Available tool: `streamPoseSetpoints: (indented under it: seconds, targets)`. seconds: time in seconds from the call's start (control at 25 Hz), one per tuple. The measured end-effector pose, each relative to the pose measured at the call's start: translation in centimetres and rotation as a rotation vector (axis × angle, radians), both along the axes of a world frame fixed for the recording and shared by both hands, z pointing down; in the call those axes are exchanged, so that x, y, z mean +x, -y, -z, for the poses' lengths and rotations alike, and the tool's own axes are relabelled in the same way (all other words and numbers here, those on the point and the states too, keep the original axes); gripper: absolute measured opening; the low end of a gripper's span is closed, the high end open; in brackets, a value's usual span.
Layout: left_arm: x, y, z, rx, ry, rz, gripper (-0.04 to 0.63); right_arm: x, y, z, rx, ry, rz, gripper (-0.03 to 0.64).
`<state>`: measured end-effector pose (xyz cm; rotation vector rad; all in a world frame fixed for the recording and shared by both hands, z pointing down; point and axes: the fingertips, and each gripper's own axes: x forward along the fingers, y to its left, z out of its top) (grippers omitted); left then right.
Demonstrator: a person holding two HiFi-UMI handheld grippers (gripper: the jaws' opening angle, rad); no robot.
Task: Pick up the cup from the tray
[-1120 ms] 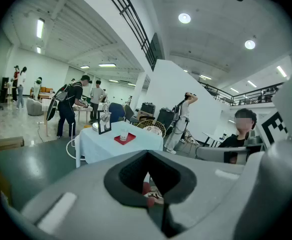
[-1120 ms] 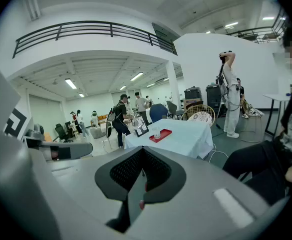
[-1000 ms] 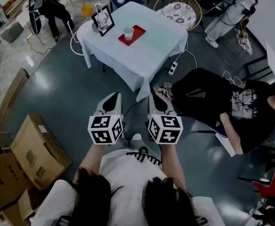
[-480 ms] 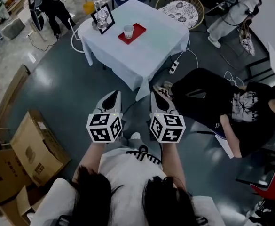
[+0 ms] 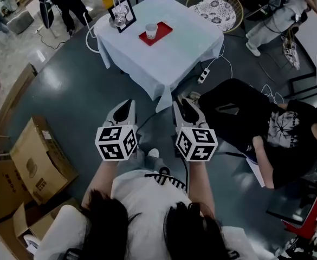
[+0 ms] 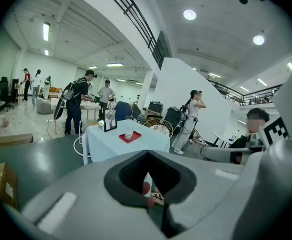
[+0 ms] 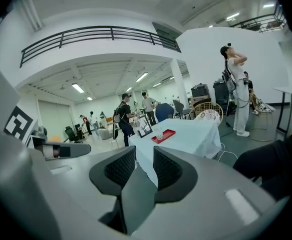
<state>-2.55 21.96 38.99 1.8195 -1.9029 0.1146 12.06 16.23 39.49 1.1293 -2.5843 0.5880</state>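
A white cup [image 5: 151, 30] stands on a red tray [image 5: 161, 35] on a table with a white cloth [image 5: 163, 58], far ahead of me. Both grippers are held over the dark floor, well short of the table. My left gripper [image 5: 129, 105] has its jaws meeting at the tips with nothing between them. My right gripper [image 5: 181, 103] shows a narrow gap between its pads and holds nothing. In the left gripper view the cup [image 6: 129, 133] and tray [image 6: 131, 137] are small and distant above the left gripper [image 6: 146, 153]. The right gripper view shows the cup [image 7: 159, 134] beyond the right gripper [image 7: 144, 156].
A black picture frame [image 5: 120, 14] with glassware stands at the table's far corner. Cardboard boxes [image 5: 33, 158] lie on the floor at my left. A person in black [image 5: 256, 118] sits on the floor at my right. A wicker chair [image 5: 215, 7] and a power strip [image 5: 204, 76] are by the table.
The table sits slightly higher and more to the right in the head view. Both grippers have spread a little apart; their jaws look unchanged.
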Motion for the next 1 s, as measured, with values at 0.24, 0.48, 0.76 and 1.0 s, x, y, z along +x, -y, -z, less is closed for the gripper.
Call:
streamPoseSetpoints:
  seconds: [0.24,0.48,0.76,1.0]
  targets:
    - [0.2,1.2,-0.2,0.005,0.018,0.016,0.0,-0.9,0.9,1.1,0.073,-0.017,0.074,0.174]
    - [-0.1,3.1,0.1,0.022,0.034,0.018,0.0,-1.5,1.8,1.2,0.1,-0.012,0.112,0.232]
    - [-0.8,5.9,0.2,0.031,0.066,-0.014,0.0,-2.9,4.3,2.2,0.137,-0.011,0.115,0.242]
    - [-1.7,8.9,0.1,0.025,0.078,-0.045,0.0,-3.8,6.6,2.3,0.139,-0.002,0.105,0.254]
